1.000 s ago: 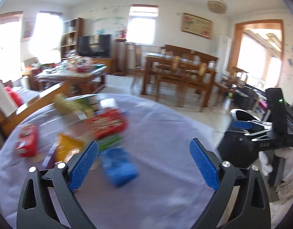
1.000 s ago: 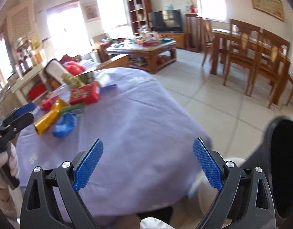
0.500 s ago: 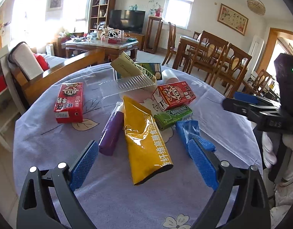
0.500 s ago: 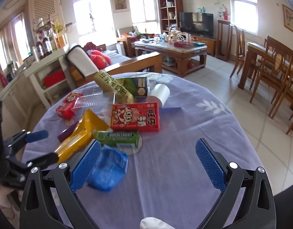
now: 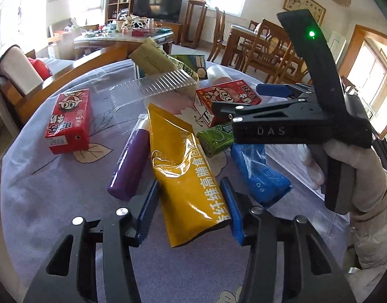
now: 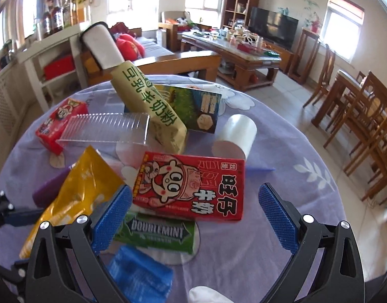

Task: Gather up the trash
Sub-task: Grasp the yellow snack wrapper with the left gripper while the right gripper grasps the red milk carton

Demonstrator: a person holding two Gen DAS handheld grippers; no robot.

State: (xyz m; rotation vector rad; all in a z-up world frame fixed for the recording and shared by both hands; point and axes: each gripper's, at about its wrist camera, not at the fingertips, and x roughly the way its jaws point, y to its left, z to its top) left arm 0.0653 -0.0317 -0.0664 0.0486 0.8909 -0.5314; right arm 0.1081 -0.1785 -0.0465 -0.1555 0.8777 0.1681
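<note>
Left wrist view shows the left gripper [image 5: 190, 202] low in the frame, its blue pads set on either side of the lower end of a yellow foil pouch [image 5: 185, 171]; the pads look to touch the pouch edges, though a firm pinch cannot be told. The pouch lies flat on the lilac tablecloth [image 5: 54, 202] in the centre of the frame. Just left of it lies a purple tube [image 5: 130, 166], and further left, apart from the rest, a red milk carton [image 5: 68, 121]. Right of the pouch sit a green gum pack [image 5: 213, 139] and a blue wrapper [image 5: 259, 176]. At upper centre a clear plastic tray [image 5: 153, 88] leans against a tan packet [image 5: 153, 60]. The right gripper [image 5: 246, 101] reaches in from the right of the frame, held by a white-gloved hand [image 5: 350, 171], above a second red carton [image 5: 223, 101]. Right wrist view has the right gripper [image 6: 196, 209] with its fingers spread wide, holding nothing, the second red carton [image 6: 193, 186] between and beyond the pads. The gum pack [image 6: 158, 232] lies partly under that carton, the blue wrapper [image 6: 140, 272] at lower left. A white paper cup [image 6: 236, 136] lies on its side at centre right.
</note>
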